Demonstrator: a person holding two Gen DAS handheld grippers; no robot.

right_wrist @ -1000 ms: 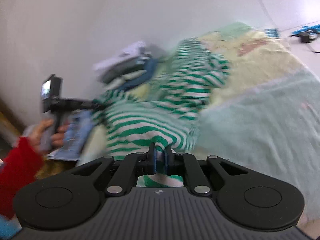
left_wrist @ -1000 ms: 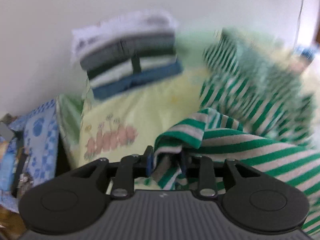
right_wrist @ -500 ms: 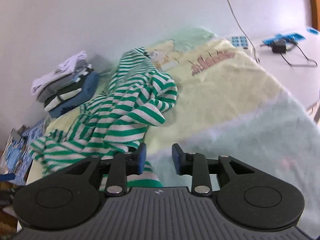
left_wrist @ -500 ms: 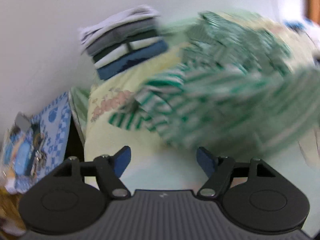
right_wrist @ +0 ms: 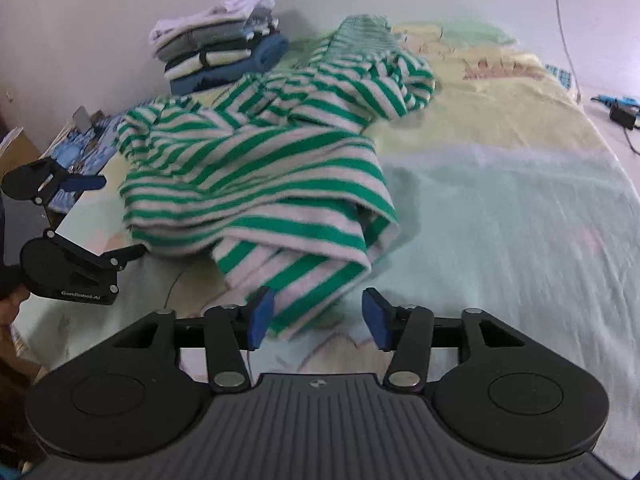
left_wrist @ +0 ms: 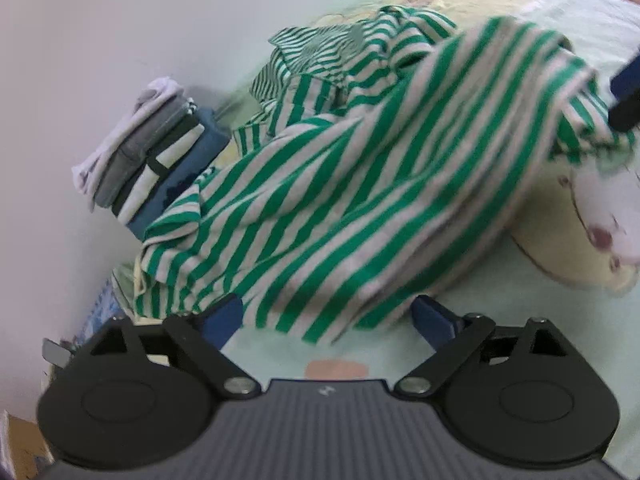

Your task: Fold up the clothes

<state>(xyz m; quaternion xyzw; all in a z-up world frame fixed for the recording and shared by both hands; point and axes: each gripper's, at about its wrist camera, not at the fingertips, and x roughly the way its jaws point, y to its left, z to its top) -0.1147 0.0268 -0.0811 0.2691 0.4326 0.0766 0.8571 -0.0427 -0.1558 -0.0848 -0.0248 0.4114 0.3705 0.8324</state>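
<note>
**Striped garment unfolded on bed; both grippers letting go**

We find a green-and-white striped knit garment [right_wrist: 256, 168] lying rumpled across the pale green and yellow printed bed cover [right_wrist: 520, 208], not yet laid flat and with no fold made in it. Against the wall behind it stands a neat stack of folded clothes [right_wrist: 220, 48] in white, grey, striped and blue, which we judge to be finished work. In our judgement this piece remains wholly to be done: spread, smoothed, folded, then stacked.

The left gripper [left_wrist: 328, 316] has its jaws opening, already very wide; the garment's hem lies just ahead between them, but the blue pads do not press it. The right gripper [right_wrist: 318, 316] has its jaws opening, roughly half spread; a striped corner lies between its fingers [right_wrist: 260, 312], unclamped. Neither grasps anything.
</note>
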